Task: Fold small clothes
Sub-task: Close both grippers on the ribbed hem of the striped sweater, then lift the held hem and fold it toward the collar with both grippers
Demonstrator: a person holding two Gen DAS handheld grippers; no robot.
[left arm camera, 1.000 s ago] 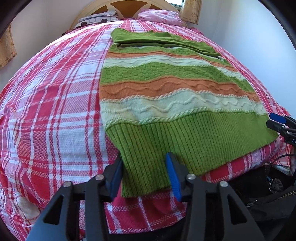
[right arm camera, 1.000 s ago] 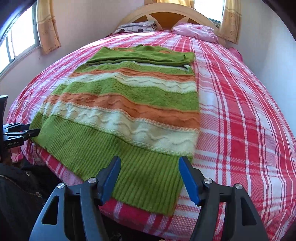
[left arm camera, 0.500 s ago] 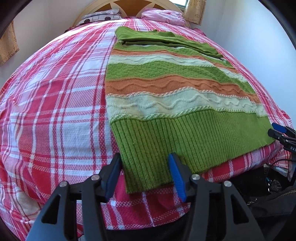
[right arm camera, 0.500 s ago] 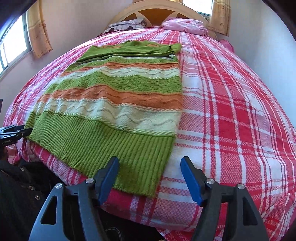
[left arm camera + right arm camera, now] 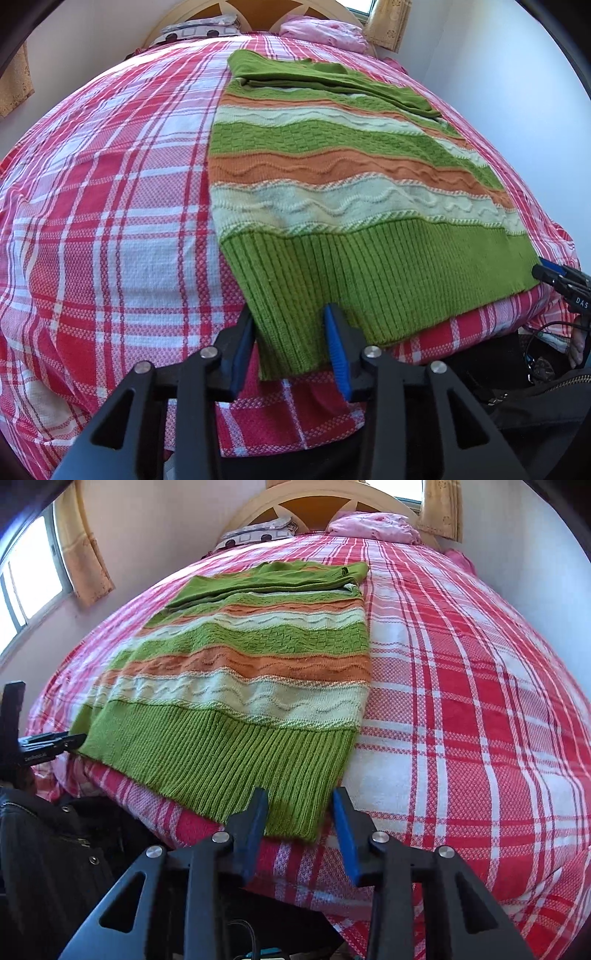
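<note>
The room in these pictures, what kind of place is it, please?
Most likely a bedroom in a home. A bed with a red plaid cover fills the view, with a wooden headboard and pillows at its far end. Curtains hang at a window, and a striped sweater lies flat on the cover.

Both views are brightly lit by daylight. In the right wrist view the window (image 5: 26,587) is blown out to white glare, and a second bright pane is seen at the top edge. Soft shadows are cast. Strong fisheye bulging is shown on the bed (image 5: 110,206), and the corners are vignetted black. Focus is sharp throughout.
</note>
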